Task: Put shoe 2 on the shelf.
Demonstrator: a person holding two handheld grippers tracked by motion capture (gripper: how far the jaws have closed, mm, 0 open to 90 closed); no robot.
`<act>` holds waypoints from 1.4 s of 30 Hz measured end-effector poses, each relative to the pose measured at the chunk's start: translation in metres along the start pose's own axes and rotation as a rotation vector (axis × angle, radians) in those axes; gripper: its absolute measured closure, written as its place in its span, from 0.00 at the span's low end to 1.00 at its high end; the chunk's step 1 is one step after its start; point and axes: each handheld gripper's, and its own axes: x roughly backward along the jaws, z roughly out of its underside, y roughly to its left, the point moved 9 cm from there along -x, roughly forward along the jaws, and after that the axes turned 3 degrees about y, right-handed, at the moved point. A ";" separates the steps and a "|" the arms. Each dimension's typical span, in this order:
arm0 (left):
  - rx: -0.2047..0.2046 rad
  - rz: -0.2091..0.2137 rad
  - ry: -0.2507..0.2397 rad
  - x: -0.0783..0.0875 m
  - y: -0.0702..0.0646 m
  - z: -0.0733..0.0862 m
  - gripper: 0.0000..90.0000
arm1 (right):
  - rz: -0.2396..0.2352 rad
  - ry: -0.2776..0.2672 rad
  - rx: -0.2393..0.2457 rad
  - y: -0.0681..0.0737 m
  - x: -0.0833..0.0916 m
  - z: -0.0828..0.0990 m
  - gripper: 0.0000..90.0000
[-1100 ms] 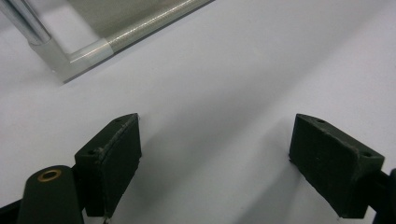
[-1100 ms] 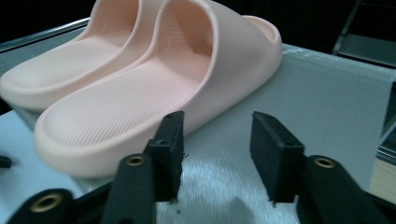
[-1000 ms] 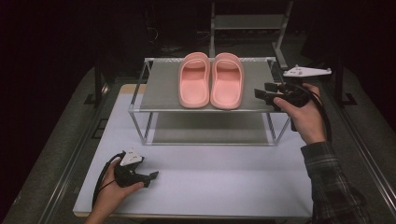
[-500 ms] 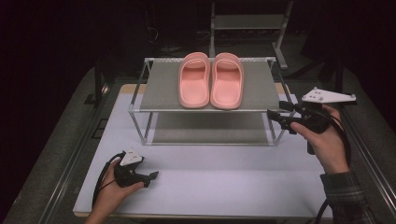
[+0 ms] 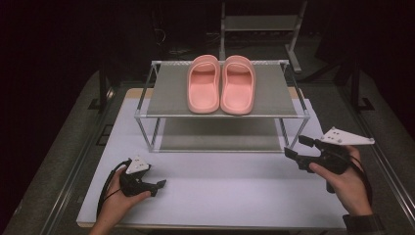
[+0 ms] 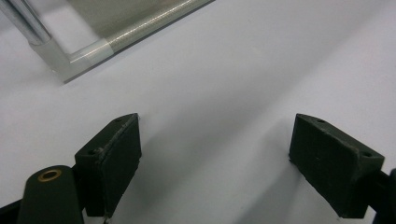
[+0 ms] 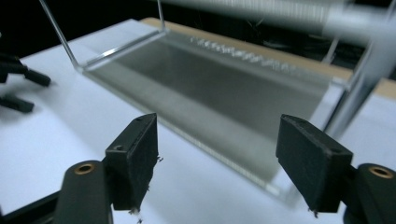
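Note:
A pair of pink slippers lies side by side on the top shelf of a low metal rack, toes toward the far side. My right gripper hovers low by the rack's front right leg and points left. Its jaws have just been opening, and in the right gripper view they are open with nothing between them, facing the lower shelf. My left gripper rests on the white table top at the front left, also open and empty.
The rack stands mid-table on a white board; its front left foot is near my left gripper. In the right gripper view the left gripper appears far left. Dark floor and a metal stand lie beyond.
My right gripper has come down from beside the top shelf to the rack's front right corner, nearer the person, and its jaws stand wider. The left gripper has stayed put.

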 end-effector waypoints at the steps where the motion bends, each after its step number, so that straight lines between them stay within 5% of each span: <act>1: 0.000 0.000 0.000 0.000 0.000 0.000 0.17 | 0.000 0.000 0.000 0.000 0.000 0.000 0.32; 10: 0.000 -0.001 -0.004 0.000 0.000 0.000 0.17 | 0.035 0.083 -0.030 -0.006 -0.009 0.064 0.23; 20: -0.002 -0.001 -0.002 0.000 0.000 0.000 0.17 | 0.082 0.212 -0.021 -0.017 -0.018 0.115 0.23; 26: -0.002 -0.001 -0.002 0.000 0.000 0.000 0.17 | 0.086 0.253 -0.025 -0.021 -0.023 0.131 0.21; 42: -0.002 -0.001 -0.001 0.000 0.000 0.000 0.17 | 0.114 0.297 0.009 -0.021 -0.026 0.135 0.18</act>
